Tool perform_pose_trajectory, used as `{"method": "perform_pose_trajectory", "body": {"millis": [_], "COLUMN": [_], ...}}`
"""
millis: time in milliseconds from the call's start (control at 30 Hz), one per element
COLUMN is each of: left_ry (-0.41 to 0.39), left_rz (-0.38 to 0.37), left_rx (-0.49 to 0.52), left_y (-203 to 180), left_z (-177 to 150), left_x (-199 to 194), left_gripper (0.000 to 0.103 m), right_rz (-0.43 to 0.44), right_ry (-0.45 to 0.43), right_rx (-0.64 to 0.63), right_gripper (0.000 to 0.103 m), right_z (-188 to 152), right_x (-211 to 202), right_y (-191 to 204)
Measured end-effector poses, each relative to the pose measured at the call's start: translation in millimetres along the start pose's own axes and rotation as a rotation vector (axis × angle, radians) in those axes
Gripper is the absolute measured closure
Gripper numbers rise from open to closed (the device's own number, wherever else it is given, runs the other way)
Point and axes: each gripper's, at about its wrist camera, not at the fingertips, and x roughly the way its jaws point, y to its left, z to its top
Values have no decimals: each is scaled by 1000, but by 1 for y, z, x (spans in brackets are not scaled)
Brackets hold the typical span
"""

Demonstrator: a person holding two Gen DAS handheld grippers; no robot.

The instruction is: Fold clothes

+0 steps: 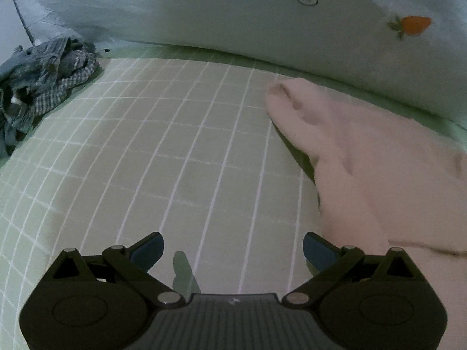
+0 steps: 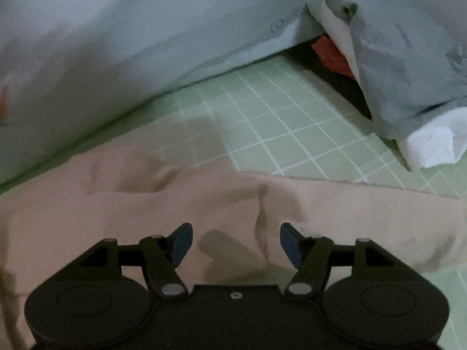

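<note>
A pale pink garment (image 1: 364, 157) lies on the green gridded mat (image 1: 175, 145), stretching from the far middle to the right edge of the left wrist view. My left gripper (image 1: 232, 248) hangs open over bare mat, just left of the pink cloth, with nothing between its fingers. In the right wrist view the same pink garment (image 2: 146, 198) spreads flat and wrinkled across the lower half. My right gripper (image 2: 236, 243) is open above it, a small crease of cloth lying under the gap, untouched by the pads.
A heap of blue checked and denim clothes (image 1: 43, 78) sits at the far left of the mat. A pale quilt with a carrot print (image 1: 413, 24) borders the mat's far side. A grey pillow with white lining (image 2: 408, 67) and something red (image 2: 332, 54) lie at the right.
</note>
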Motion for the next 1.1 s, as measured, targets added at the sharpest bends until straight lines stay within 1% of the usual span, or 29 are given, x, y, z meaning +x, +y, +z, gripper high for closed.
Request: {"method": "perform_pose_trajectory", "body": {"millis": [67,200,233,267,300,333,367,400,467,533,600,667,767,833,867,967,1033,1100], "left_ry": [0,9,11,11,12,14,14,15,15,11,3,-12,-44,-56,-60,-69,-79,-81], "left_rz": [8,22,22,19,18,19,20,20,19,17,14,8,-5,-15,-21,-44,-59,-81], "left_rx": [40,109,120,126,130,132,130,124,111,98,89,84,65,45,36,21,16,7], "left_y": [-7,-15,-16,-16,-15,-15,-14,-14,-13,-15,-14,-13,-9,-7,-7,-8,-11,-13], "left_z": [8,17,18,19,21,22,23,23,24,25,28,31,39,45,47,56,62,70], "left_x": [5,15,17,19,21,23,24,24,25,22,20,16,11,11,12,15,18,24], "left_gripper": [2,2,2,2,2,2,2,2,2,2,2,2,2,2,2,2,2,2], "right_rz": [-11,-30,-33,-28,-24,-14,-4,-7,-5,30,75,116,123,93,74,54,65,50], "right_ry": [11,-9,-10,-15,-19,-18,-16,-9,-8,-44,-94,-165,-228,-210,-178,-146,-153,-166], "right_rx": [-6,-41,-54,-61,-69,-78,-89,-117,-182,-198,-175,-107,9,32,39,54,102,110], "right_gripper": [36,32,32,39,52,60,77,84,95,96,96,96,97,97,97,97,97,97], "right_z": [7,7,7,9,10,11,13,15,21,30,44,61,77,80,79,70,69,70], "right_x": [11,19,20,19,19,19,19,19,15,3,-15,-36,-51,-41,-32,-21,-23,-25], "right_y": [-1,7,8,9,9,11,12,16,22,24,20,10,-9,-19,-23,-32,-40,-43]}}
